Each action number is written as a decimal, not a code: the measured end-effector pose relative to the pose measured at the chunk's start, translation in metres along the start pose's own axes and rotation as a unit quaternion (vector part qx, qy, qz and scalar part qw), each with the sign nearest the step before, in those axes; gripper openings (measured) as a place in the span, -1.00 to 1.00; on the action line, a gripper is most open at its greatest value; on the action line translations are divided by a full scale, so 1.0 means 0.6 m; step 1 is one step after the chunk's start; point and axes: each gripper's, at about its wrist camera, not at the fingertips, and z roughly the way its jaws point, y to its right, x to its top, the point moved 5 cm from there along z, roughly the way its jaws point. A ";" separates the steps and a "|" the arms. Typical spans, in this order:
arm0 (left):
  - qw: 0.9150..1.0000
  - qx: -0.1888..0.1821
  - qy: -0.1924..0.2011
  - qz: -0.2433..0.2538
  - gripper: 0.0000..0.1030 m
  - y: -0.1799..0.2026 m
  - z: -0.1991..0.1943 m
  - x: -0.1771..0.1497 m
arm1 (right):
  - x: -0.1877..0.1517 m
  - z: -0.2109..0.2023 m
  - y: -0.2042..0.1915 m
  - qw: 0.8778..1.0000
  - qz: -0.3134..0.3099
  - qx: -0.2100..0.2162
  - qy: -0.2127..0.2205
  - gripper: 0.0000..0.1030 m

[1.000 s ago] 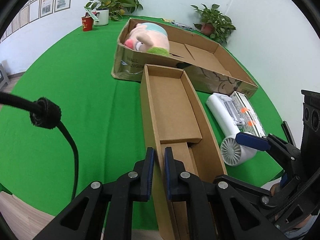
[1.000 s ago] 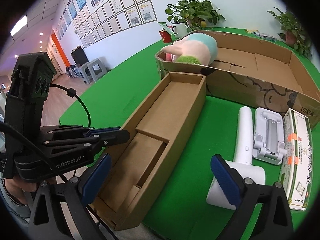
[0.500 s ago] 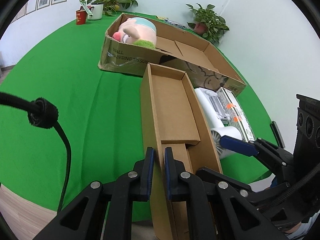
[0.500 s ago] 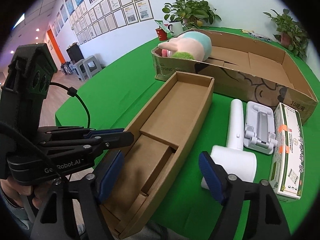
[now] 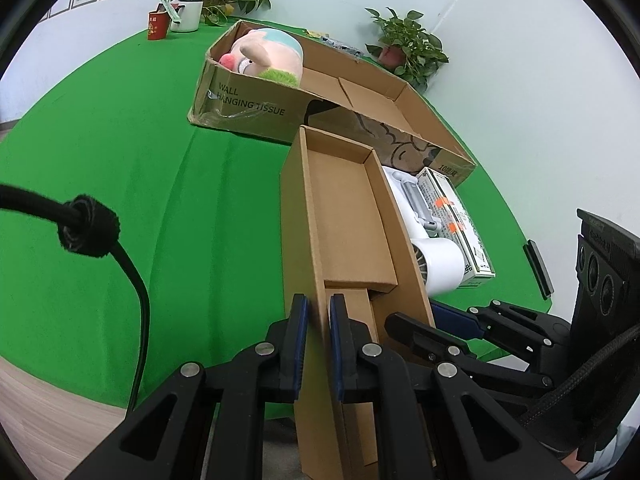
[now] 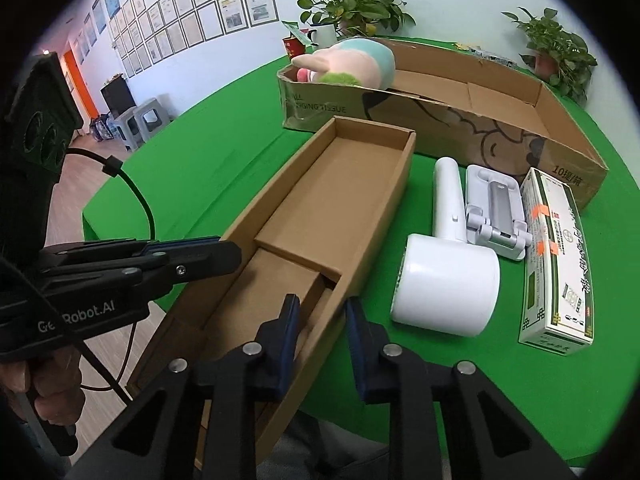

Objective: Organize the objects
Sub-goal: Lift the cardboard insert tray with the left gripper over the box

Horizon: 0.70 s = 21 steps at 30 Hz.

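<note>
Left wrist: left gripper point(image 5: 318, 334) pinching the left wall of the long cardboard tray point(image 5: 344, 216), which overhangs the green table point(image 5: 120, 140) edge. Right wrist: right gripper point(image 6: 320, 330) jaws just closing on the tray's right wall — contact unclear; white handheld fan point(image 6: 446, 280) just beside.

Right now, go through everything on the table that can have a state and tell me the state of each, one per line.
Narrow cardboard box: open, empty, gripped at both long walls.
Large tissue carton: open, plush toy in one end.
Left tool: shut on the narrow box's wall.
Right tool: jaws have just been closing, astride the opposite wall.
White handheld fan: lying on its side.
Medicine box: closed, lying flat.
</note>
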 end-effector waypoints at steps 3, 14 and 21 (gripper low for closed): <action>1.000 0.007 -0.001 0.004 -0.84 0.003 0.000 -0.002 | 0.001 0.001 0.001 1.000 -0.003 -0.005 0.002 -0.60; 0.999 0.023 0.022 0.014 -0.86 0.027 -0.031 0.016 | 0.031 -0.046 0.002 0.997 -0.007 -0.015 0.070 -0.65; 0.997 0.029 0.063 0.046 -0.86 0.075 -0.061 0.072 | 0.073 -0.081 0.030 0.992 0.005 -0.024 0.127 -0.68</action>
